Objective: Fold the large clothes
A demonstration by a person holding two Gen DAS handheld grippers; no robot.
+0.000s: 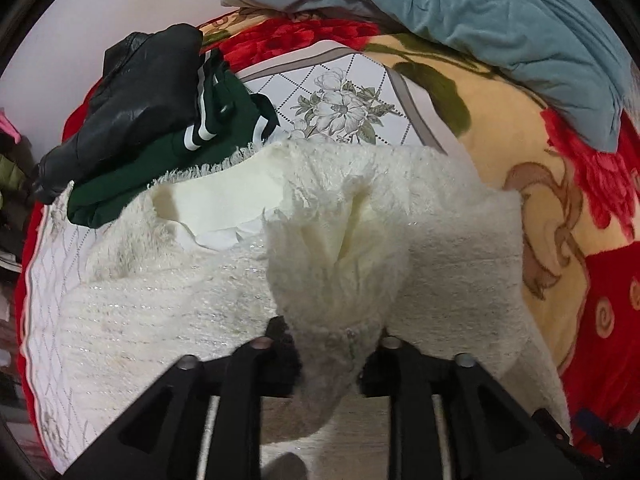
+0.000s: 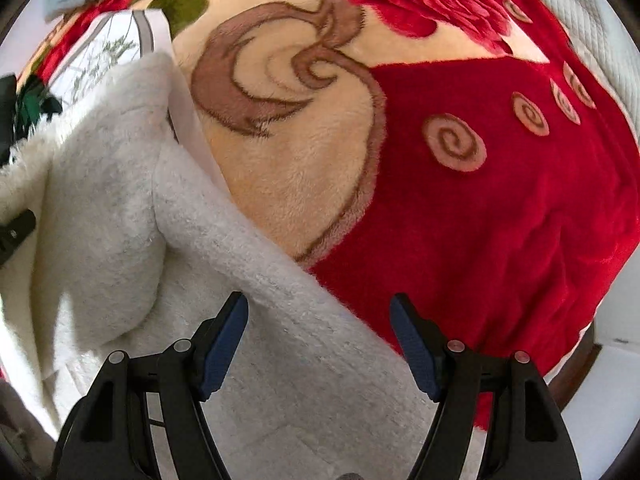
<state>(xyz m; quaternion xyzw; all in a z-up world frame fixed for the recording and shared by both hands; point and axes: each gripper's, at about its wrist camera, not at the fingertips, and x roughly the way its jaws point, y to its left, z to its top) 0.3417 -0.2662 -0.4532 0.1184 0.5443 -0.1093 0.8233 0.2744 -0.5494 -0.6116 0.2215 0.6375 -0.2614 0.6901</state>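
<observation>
The fluffy white garment (image 1: 224, 280) lies on the bed's red floral blanket (image 2: 500, 208); left claw (image 1: 330, 354) stands partly apart with a fold between its fingers; right claw (image 2: 320, 344) gapes wide over the garment's edge.

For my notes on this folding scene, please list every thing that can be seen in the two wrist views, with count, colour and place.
fluffy garment: one, cream-white, spread on the bed, a fold of it between the left fingers
blanket: one, red and cream with flowers and swirls, under everything
quilted cloth: one, white with grey flower print, under the garment
green clothing: one, dark green with white stripes, behind the garment
black jacket: one, black, on the green clothing
blue-grey bedding: one, bunched at the far side
left gripper: one, black
right gripper: one, black with blue pads, open above the garment's edge
</observation>
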